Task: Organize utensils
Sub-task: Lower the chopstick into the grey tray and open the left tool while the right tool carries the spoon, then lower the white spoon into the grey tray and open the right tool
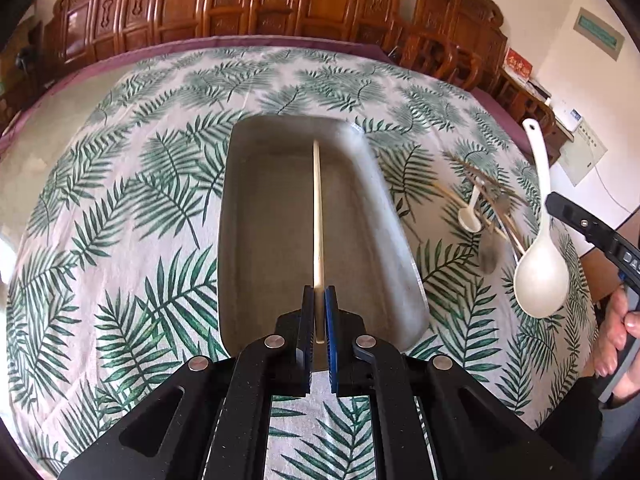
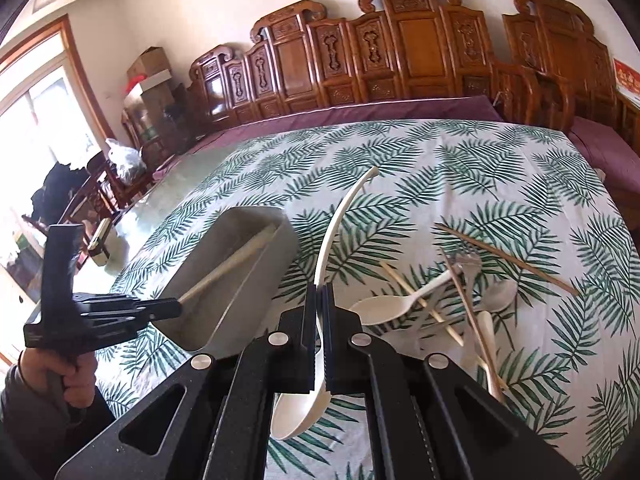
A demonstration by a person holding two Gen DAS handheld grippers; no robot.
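My left gripper (image 1: 319, 294) is shut on a pale wooden chopstick (image 1: 317, 208) that points forward over the grey metal tray (image 1: 384, 216); it also shows in the right wrist view (image 2: 176, 302) at the tray's (image 2: 256, 280) near end. My right gripper (image 2: 320, 292) is shut on a large white spoon (image 2: 340, 216), handle forward, bowl hanging below the fingers. In the left wrist view the spoon (image 1: 540, 272) is in the air to the right of the tray. A pile of utensils (image 2: 452, 300) lies on the cloth to the right: white spoons, chopsticks, a metal fork.
The table wears a palm-leaf cloth (image 1: 120, 200) over a purple cover. Carved wooden chairs (image 2: 400, 52) line the far side. A small object (image 2: 100, 244) sits near the table's left edge. Boxes and a window are at far left.
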